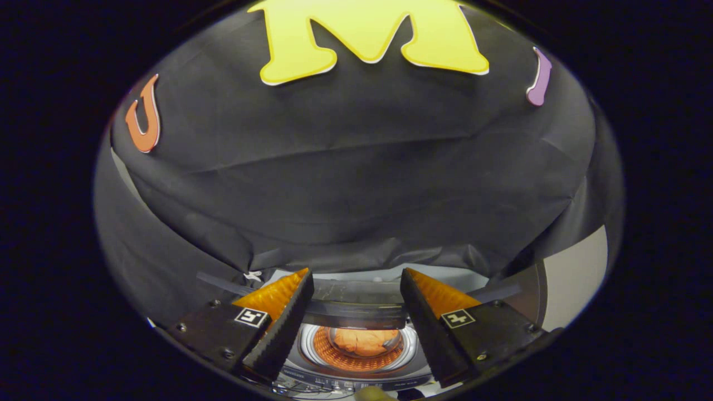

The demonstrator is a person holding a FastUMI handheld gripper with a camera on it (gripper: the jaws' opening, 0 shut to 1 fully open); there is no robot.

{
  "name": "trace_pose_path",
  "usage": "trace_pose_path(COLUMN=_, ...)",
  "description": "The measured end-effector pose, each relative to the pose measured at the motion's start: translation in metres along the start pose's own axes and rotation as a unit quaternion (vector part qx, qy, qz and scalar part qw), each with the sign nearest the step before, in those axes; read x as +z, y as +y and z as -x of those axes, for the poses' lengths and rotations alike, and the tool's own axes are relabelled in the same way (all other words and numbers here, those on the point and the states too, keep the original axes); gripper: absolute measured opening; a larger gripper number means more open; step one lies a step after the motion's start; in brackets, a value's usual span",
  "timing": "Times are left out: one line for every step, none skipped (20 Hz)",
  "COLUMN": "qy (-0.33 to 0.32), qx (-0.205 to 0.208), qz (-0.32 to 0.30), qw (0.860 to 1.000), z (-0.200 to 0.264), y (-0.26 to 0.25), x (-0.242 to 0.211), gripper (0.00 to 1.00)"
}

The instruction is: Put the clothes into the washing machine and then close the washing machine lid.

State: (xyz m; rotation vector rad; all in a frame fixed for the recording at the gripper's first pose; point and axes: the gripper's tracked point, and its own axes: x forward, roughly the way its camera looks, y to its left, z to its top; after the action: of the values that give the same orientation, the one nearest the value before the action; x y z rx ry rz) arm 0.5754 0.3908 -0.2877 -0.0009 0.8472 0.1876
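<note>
Since clothes already sit down in drum of washing machine, orange bundle low between tool's fingers, loading looks done, so lid-closing is step in hand imo. Lid stands half-raised just ahead of fingertips, dark edge spanning gap. Tool open, gripping nothing. Tip: hook edge squarely, lower slow, no slam. Drum holds just that bundle.

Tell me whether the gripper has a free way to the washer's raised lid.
Probably yes: the gripper is open, the lid stands just ahead between its fingers, above the clothes in the drum, nothing between.
</note>
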Motion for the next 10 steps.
trace_pose_path(qy=-0.002, qx=0.001, qz=0.002, qw=1.0, z=0.002, y=0.0, x=-0.002, gripper=0.98)
trace_pose_path(qy=-0.003, qx=0.001, qz=0.001, qw=1.0, z=0.003, y=-0.001, x=-0.005, gripper=0.98)
trace_pose_path(qy=-0.003, qx=0.002, qz=0.0, qw=1.0, z=0.006, y=0.0, x=-0.006, gripper=0.98)
trace_pose_path(qy=-0.003, qx=0.002, qz=0.001, qw=1.0, z=0.008, y=0.0, x=-0.009, gripper=0.98)
trace_pose_path(qy=-0.003, qx=0.002, qz=0.001, qw=1.0, z=0.01, y=0.0, x=-0.011, gripper=0.98)
trace_pose_path(qy=-0.003, qx=0.003, qz=0.002, qw=1.0, z=0.012, y=0.0, x=-0.015, gripper=0.98)
trace_pose_path(qy=-0.002, qx=0.003, qz=0.002, qw=1.0, z=0.015, y=0.0, x=-0.018, gripper=0.98)
trace_pose_path(qy=-0.003, qx=0.003, qz=0.003, qw=1.0, z=0.019, y=0.0, x=-0.021, gripper=0.98)
trace_pose_path(qy=-0.003, qx=0.003, qz=0.003, qw=1.0, z=0.022, y=0.0, x=-0.024, gripper=0.98)
trace_pose_path(qy=-0.003, qx=0.003, qz=0.003, qw=1.0, z=0.024, y=0.0, x=-0.027, gripper=0.98)
